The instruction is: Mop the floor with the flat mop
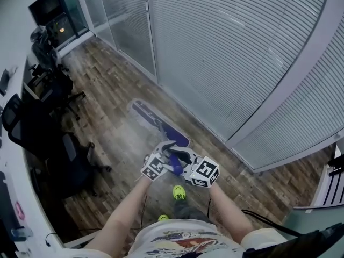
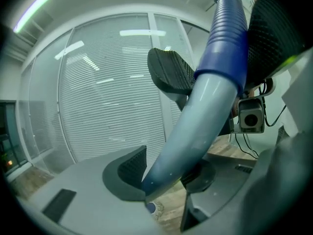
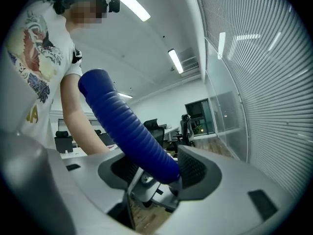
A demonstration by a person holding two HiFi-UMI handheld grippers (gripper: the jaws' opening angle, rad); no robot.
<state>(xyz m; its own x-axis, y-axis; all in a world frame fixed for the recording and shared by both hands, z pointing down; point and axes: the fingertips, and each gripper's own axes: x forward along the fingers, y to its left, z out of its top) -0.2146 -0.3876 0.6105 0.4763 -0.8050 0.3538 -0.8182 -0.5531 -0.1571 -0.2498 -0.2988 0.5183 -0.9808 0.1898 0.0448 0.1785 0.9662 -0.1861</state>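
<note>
The flat mop's purple head (image 1: 159,123) lies on the wood floor close to the glass wall. Its pole slants up to my two grippers, which meet just in front of my body. My left gripper (image 1: 167,150) grips the pale grey pole (image 2: 200,121), which fills the gap between its pads (image 2: 128,168) just below the blue ribbed grip. My right gripper (image 1: 181,157) holds the blue ribbed grip (image 3: 128,127) near its end, with the right pad (image 3: 194,170) against it. The stretch of pole between the grippers and the mop head is mostly hidden.
A glass partition with closed blinds (image 1: 231,52) runs diagonally along the right. Black office chairs (image 1: 64,160) and a white desk edge (image 1: 13,208) line the left. My yellow-green shoes (image 1: 179,192) are below the grippers. A black cable (image 1: 269,222) trails at the lower right.
</note>
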